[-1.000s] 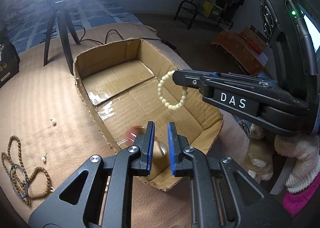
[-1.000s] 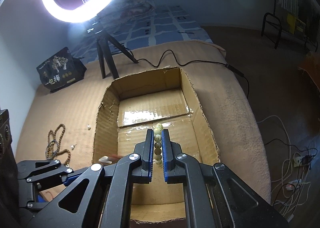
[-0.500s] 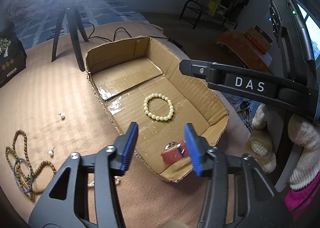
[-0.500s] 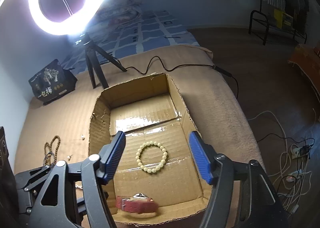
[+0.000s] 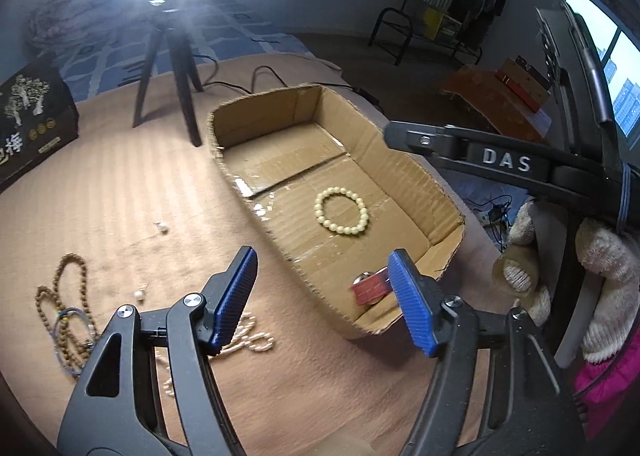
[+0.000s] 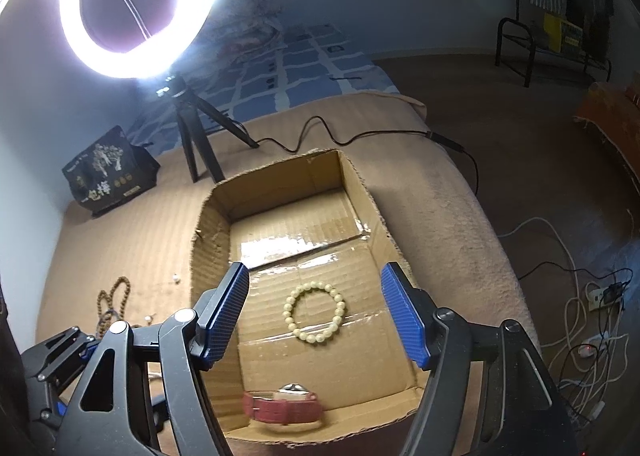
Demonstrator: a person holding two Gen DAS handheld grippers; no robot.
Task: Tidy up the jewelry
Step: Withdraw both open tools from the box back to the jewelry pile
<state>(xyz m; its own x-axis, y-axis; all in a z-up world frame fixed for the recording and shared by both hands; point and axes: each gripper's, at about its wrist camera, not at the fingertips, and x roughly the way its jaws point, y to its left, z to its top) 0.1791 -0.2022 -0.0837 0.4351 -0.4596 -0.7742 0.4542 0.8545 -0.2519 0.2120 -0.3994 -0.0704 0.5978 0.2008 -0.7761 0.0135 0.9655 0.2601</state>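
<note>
**Two pieces boxed, the rest waiting on the blanket**

While the cardboard box (image 6: pixel 362 208) already holds the pale bead bracelet (image 6: pixel 315 313) flat on its floor and the red-strapped watch (image 6: pixel 285 405) by its near wall, we hold both tools above it with nothing in them. Our left gripper (image 5: pixel 322 298) is opening, its jaws wide with nothing between them; our right gripper (image 6: pixel 326 316) stands wide too, framing the bracelet from above without touching. For the next pick we judge it best to swing left toward the brown bead necklace (image 5: pixel 60 296) and pearl strand (image 5: pixel 248 340), drop low, and pinch one strand so neighbours stay untangled.
</note>
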